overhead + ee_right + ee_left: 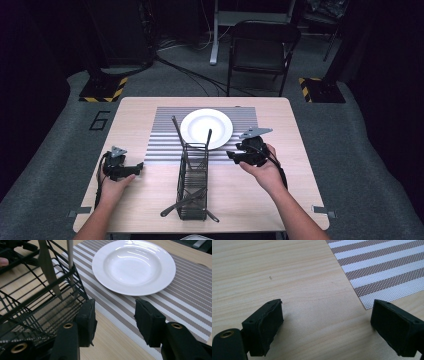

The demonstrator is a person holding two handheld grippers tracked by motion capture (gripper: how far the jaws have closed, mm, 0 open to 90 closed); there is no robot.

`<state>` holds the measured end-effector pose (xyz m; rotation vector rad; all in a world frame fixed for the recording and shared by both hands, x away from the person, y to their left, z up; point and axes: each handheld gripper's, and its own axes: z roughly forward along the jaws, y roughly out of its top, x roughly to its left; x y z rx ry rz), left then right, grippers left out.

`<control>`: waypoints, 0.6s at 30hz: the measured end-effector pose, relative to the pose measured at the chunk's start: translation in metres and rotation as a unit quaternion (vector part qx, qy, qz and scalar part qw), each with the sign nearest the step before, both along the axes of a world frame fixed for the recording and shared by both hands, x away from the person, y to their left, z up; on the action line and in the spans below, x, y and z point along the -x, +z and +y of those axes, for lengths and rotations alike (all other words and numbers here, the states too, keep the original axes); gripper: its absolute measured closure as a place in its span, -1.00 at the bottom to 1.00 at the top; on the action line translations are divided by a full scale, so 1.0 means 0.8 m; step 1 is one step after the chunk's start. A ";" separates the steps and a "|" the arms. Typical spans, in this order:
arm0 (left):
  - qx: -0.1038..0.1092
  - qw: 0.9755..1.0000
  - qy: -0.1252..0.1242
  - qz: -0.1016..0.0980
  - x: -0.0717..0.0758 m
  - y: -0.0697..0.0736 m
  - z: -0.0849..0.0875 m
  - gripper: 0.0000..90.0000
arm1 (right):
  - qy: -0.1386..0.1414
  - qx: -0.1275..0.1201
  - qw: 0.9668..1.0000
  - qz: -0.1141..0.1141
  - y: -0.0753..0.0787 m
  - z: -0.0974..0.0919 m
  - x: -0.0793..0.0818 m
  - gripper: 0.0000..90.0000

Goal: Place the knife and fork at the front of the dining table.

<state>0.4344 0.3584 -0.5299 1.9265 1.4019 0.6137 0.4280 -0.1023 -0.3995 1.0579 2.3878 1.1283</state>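
Cutlery [186,200] in wire rack [192,185] at table [250,200] centre, nothing laid out yet. White plate [206,128] on striped mat [165,145], bare. Left gripper [131,170] and right gripper [232,156]: 2 sets of jaws apart, gripping nothing. Likely table-setting, barely started.

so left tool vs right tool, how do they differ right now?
The left tool sits low over bare wood near the placemat corner; the right tool is beside the wire basket, facing the plate. The left tool's jaws gape wider than the right tool's. Both are open, holding nothing.
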 end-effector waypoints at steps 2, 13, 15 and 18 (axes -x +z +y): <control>0.000 1.000 0.000 0.001 0.000 0.000 0.000 -0.76 | 0.005 -0.001 1.000 -0.001 0.005 0.005 -0.001 0.14; 0.000 1.000 -0.001 0.001 0.000 0.000 0.000 -0.76 | 0.027 -0.008 1.000 0.003 0.017 0.032 -0.011 0.15; 0.000 1.000 -0.001 0.001 0.000 0.000 0.000 -0.76 | 0.032 -0.011 0.999 0.003 0.017 0.036 -0.013 0.16; 0.000 1.000 -0.001 0.002 0.000 0.000 0.000 -0.76 | 0.037 -0.014 0.999 0.007 0.016 0.043 -0.015 0.20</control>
